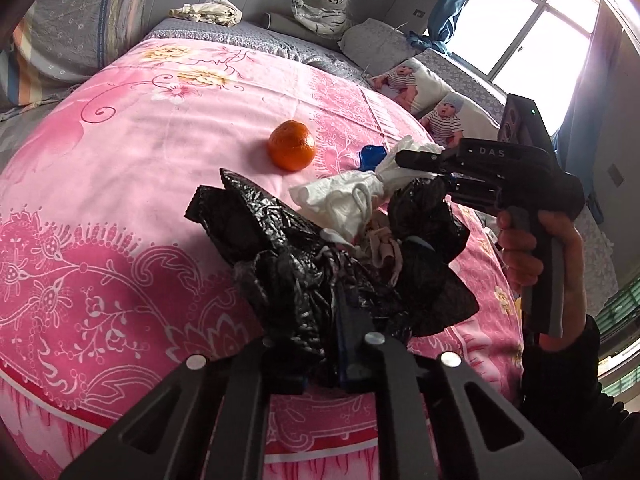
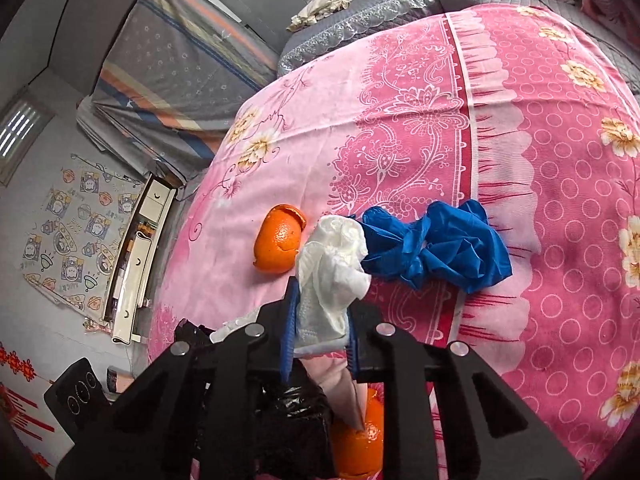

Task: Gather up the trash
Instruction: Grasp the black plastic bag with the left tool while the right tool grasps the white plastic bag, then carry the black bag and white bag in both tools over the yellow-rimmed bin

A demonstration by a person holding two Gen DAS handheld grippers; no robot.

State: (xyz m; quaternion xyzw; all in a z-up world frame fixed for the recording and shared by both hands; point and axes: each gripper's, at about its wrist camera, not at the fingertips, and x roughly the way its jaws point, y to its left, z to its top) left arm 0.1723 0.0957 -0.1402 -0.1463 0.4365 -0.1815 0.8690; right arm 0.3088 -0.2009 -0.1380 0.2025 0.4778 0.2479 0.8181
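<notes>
- My left claw [image 1: 340,344] was clamped on the rim of the black trash bag [image 1: 320,264], which sat on the pink bed cover [image 1: 120,184].
- My right claw [image 2: 320,332] gripped a white tissue [image 2: 332,268] above what appeared to be the bag's mouth.
- Orange peel [image 2: 278,246] and a blue glove [image 2: 436,252] lay on the cover beside the tissue.

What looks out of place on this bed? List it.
Trash lies loose on the pink bedspread: an orange peel and a crumpled blue glove. The right gripper pinches a white tissue; the left gripper clamps the black bag.
</notes>
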